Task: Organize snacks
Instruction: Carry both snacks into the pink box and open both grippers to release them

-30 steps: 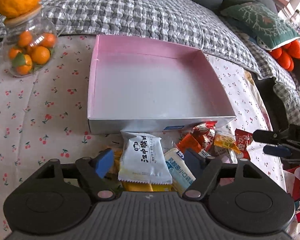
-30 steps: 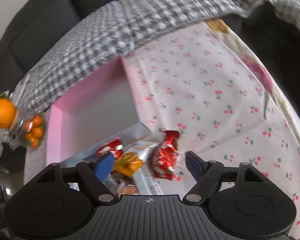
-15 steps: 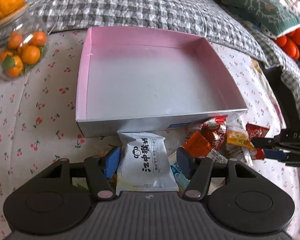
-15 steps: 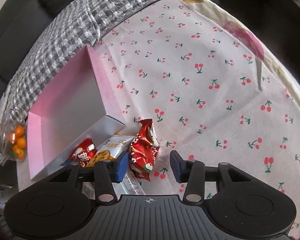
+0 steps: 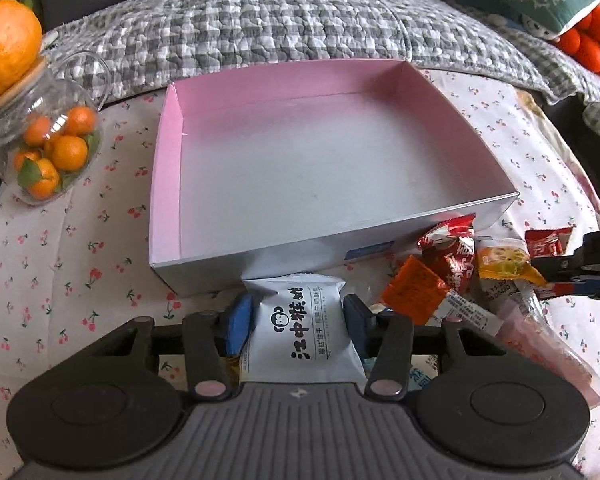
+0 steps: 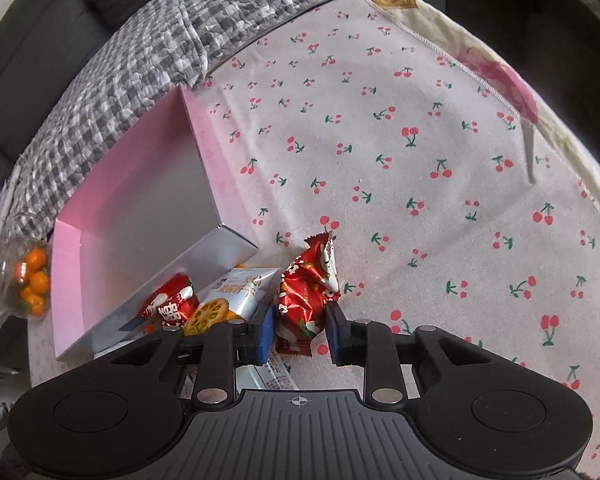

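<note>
I can read big black Chinese letters, 江中猴姑, on the white snack pack (image 5: 300, 332) at 6 o'clock. The red pack (image 6: 172, 308) at 8 o'clock shows a white 福.

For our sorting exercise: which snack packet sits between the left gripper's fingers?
The white packet with black lettering, between the left gripper fingers, just before the pink box. The other packets are red, orange or yellow.

We lose the white packet's (image 5: 300, 332) lower end behind the left claw's (image 5: 298, 316) body, the jar (image 6: 18, 276) runs off frame, and the red wrapper's (image 6: 306, 300) print stays unreadable.
</note>
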